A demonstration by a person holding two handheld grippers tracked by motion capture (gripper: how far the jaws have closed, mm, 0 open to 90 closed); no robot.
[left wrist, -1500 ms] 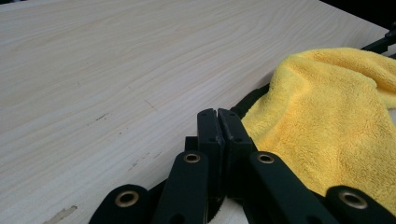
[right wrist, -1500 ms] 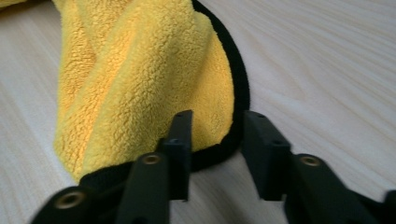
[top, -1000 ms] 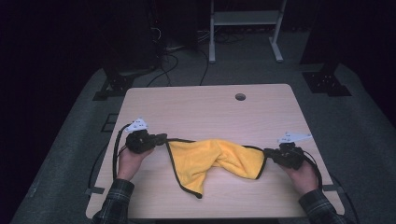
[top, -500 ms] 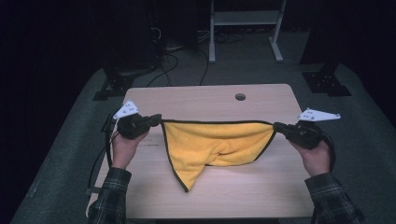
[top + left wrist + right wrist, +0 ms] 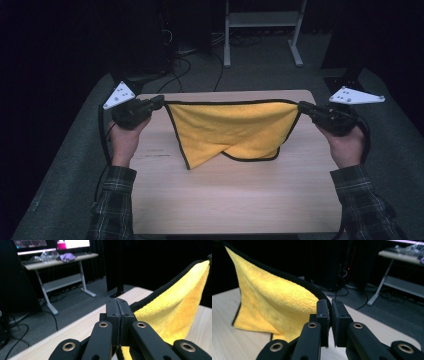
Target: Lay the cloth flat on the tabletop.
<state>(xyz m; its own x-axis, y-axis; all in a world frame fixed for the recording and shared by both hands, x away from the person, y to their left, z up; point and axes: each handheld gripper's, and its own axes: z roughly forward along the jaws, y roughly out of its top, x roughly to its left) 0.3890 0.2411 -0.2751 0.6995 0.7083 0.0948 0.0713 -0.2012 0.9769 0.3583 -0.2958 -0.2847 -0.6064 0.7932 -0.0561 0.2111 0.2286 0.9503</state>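
Both tongs — left tongs point(image 5: 161, 102), right tongs point(image 5: 301, 106) — clamp corners of the black-edged yellow terry cloth point(image 5: 232, 129). It's stretched taut between them, probably to flatten it — lower folds drape onto the tabletop point(image 5: 230, 200).

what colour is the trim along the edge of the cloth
Black, bordering the yellow cloth; it shows best in the high view.

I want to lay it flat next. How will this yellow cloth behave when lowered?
Probably floppy: the yellow cloth sags between the left tongs and the right tongs, its lower part folded on the table. It looks light and likely to crease.
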